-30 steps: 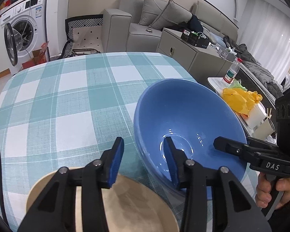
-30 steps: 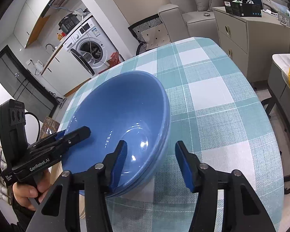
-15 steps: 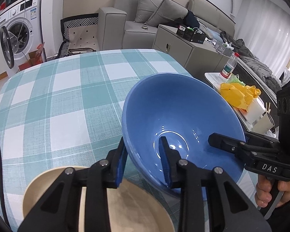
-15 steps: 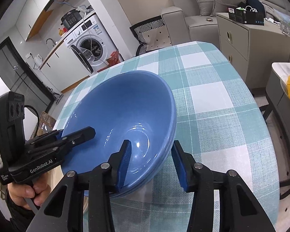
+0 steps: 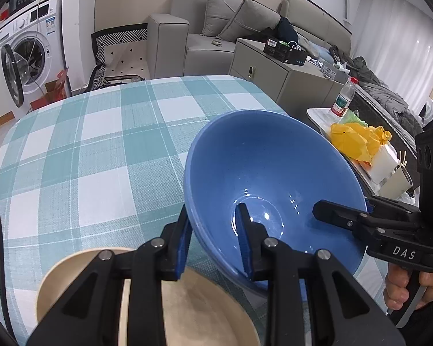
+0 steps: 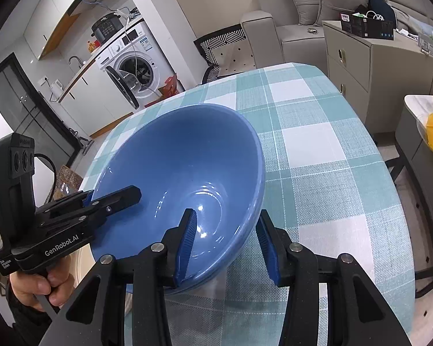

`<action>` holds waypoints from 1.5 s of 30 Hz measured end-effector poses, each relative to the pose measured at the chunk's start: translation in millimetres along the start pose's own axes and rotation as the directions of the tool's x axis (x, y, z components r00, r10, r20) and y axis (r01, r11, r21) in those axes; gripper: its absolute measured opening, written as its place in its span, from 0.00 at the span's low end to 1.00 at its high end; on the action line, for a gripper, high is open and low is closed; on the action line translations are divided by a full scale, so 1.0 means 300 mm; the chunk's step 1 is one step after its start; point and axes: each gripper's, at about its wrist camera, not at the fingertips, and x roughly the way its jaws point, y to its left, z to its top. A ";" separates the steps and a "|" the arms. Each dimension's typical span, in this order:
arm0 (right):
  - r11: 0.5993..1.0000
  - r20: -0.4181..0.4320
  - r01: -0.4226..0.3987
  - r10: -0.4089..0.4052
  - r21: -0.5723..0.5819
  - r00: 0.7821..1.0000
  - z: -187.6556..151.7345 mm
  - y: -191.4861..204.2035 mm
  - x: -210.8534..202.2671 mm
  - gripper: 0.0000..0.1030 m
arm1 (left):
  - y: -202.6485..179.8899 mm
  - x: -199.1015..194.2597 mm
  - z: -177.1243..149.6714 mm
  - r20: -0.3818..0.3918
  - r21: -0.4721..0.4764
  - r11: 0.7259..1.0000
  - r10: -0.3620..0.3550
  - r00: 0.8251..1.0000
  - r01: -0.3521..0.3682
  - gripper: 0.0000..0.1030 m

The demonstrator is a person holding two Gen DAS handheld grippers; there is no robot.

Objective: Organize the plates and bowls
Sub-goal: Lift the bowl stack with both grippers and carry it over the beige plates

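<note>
A big blue bowl [image 5: 274, 178] is held tilted above the checked tablecloth [image 5: 101, 144]; it looks like two nested bowls at the rim. My left gripper [image 5: 213, 245] is shut on its near left rim, one finger inside and one outside. My right gripper [image 6: 225, 245] straddles the opposite rim of the blue bowl [image 6: 182, 167], jaws close to the wall but with a small gap on the outer side. A beige plate [image 5: 205, 311] lies on the table under my left gripper. Each gripper shows in the other's view, the left gripper [image 6: 115, 199] and the right gripper [image 5: 326, 213].
The round table's edge [image 6: 384, 167] drops off to the right. A grey cabinet [image 6: 369, 66] and a side table with a yellow bag [image 5: 358, 141] and a bottle [image 5: 342, 101] stand beyond it. A sofa and a washing machine [image 5: 26, 57] are further back.
Both grippers closed in on the bowl's rim from open. The bowl has lifted and tilted, and sits a little further right in the left wrist view.
</note>
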 end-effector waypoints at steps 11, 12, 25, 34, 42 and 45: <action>1.000 0.008 0.003 -0.003 -0.005 1.000 -0.001 0.005 -0.013 0.43 | -0.015 -0.026 -0.001 0.012 0.009 1.000 0.010 1.000 -0.010 0.27; 1.000 0.009 0.002 -0.002 -0.006 1.000 0.000 0.005 -0.015 0.43 | -0.017 -0.030 0.000 0.014 0.010 1.000 0.009 1.000 -0.010 0.27; 1.000 0.049 0.001 0.001 -0.023 0.999 0.006 0.014 -0.083 0.43 | -0.043 -0.091 0.001 0.044 0.016 1.000 0.013 0.999 -0.014 0.27; 1.000 0.061 0.005 -0.003 -0.025 0.998 -0.002 0.027 -0.107 0.43 | -0.067 -0.120 -0.001 0.056 0.023 0.999 0.040 0.998 -0.041 0.27; 0.999 0.081 -0.003 0.006 -0.033 0.997 -0.006 0.043 -0.147 0.43 | -0.082 -0.157 -0.001 0.068 0.029 0.999 0.043 0.997 -0.046 0.27; 0.999 0.090 -0.004 0.008 -0.035 0.996 -0.009 0.049 -0.160 0.43 | -0.088 -0.175 -0.002 0.074 0.034 0.998 0.049 0.996 -0.052 0.27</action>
